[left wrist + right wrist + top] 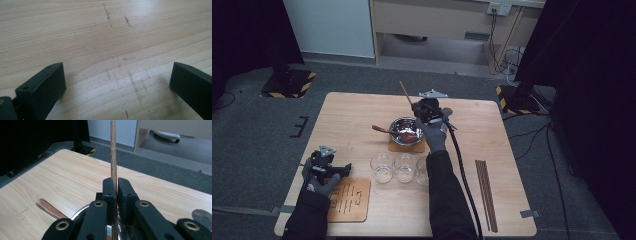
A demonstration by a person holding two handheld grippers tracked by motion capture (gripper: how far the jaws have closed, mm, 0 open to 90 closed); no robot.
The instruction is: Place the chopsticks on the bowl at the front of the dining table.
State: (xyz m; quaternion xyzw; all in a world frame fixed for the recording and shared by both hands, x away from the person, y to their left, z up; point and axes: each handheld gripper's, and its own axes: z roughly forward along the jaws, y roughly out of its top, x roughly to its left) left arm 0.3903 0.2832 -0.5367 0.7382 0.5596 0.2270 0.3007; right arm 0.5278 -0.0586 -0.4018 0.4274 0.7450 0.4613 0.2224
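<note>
- The wooden table [362,107] spans the middle of the high view, its pale top on a grey floor.
- A person's two dark sleeves enter from the 6 o'clock edge, the left one at about 7 o'clock, the right one running up the middle.
- A wooden board [349,200] with dark marks lies at 7 o'clock on the table, just beside the left hand.
- A bundle of long brown chopsticks [486,195] lies at 4 o'clock, well apart from both hands.
- The steel bowl [406,130] sits on a small brown coaster [406,147] near the table's centre, with a brown spoon [384,130] resting in it, handle pointing to 9 o'clock.
- Three clear glasses [382,167] stand in a row at 6 o'clock of the bowl.
- The right gripper [426,111] hangs over the bowl's 1 o'clock rim, its jaws clamped on a single chopstick [113,157]; in the right gripper view the stick rises straight toward 12 o'clock from between the pressed jaws, and in the high view it slants toward 11 o'clock.
- The left gripper [323,167] rests on the table at 8 o'clock, its jaws spread wide with bare wood between them in the left gripper view.
</note>
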